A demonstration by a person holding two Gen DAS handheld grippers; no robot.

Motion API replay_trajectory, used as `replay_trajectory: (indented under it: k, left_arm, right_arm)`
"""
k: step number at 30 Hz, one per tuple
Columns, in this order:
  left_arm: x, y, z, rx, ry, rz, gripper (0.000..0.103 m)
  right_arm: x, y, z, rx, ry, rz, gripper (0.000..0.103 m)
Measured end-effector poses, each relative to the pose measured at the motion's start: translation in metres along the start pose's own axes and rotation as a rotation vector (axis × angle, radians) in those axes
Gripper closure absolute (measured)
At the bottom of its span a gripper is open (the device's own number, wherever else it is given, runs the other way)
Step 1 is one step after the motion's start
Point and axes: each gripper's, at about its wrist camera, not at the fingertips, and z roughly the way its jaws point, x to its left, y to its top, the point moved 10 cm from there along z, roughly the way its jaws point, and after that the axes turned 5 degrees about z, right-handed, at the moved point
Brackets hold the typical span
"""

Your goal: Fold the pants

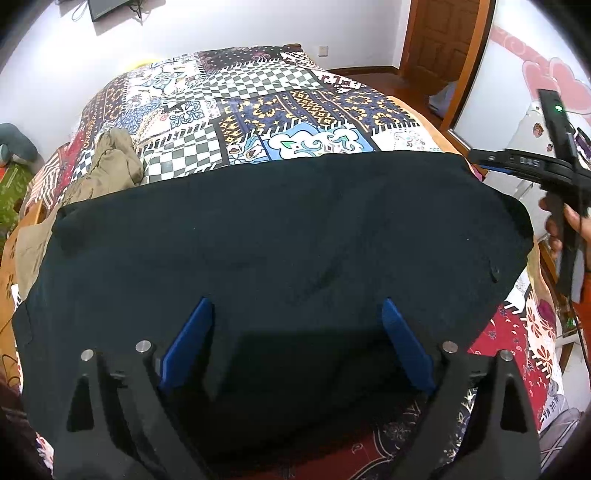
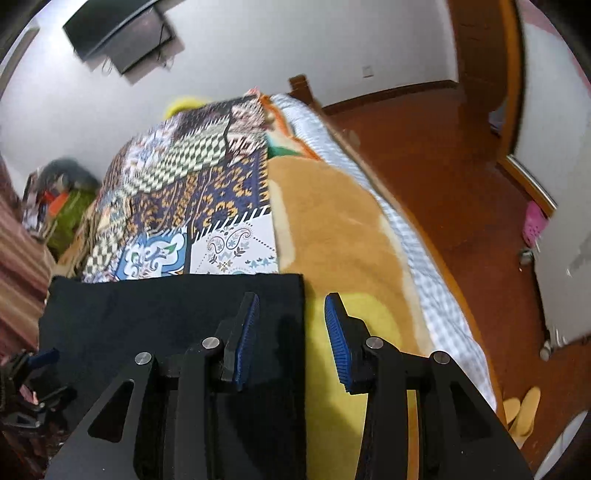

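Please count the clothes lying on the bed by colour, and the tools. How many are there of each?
Black pants: 1
Khaki garment, crumpled beside the black pants: 1
Tools: 2, the left tool and the right tool, both open
Total: 4

The pants (image 1: 280,240) hide the quilt (image 1: 258,107) beneath them, and their near edge is lost behind the left gripper (image 1: 297,343). The right wrist view is motion-blurred; the clutter (image 2: 55,195) at its left cannot be made out. A TV (image 2: 118,33) is cut by the top edge.
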Motion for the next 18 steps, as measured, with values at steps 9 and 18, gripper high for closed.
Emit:
replay_trajectory:
  k: [9, 18]
  left_arm:
    - [0.0, 0.001, 0.002, 0.0, 0.0, -0.001, 0.006]
    - [0.0, 0.001, 0.002, -0.001, -0.001, -0.001, 0.006]
  right_arm:
    - [0.011, -0.002, 0.022, 0.026, -0.021, -0.134, 0.092]
    - [-0.007, 0.019, 0.006, -0.074, -0.152, -0.155, 0.099]
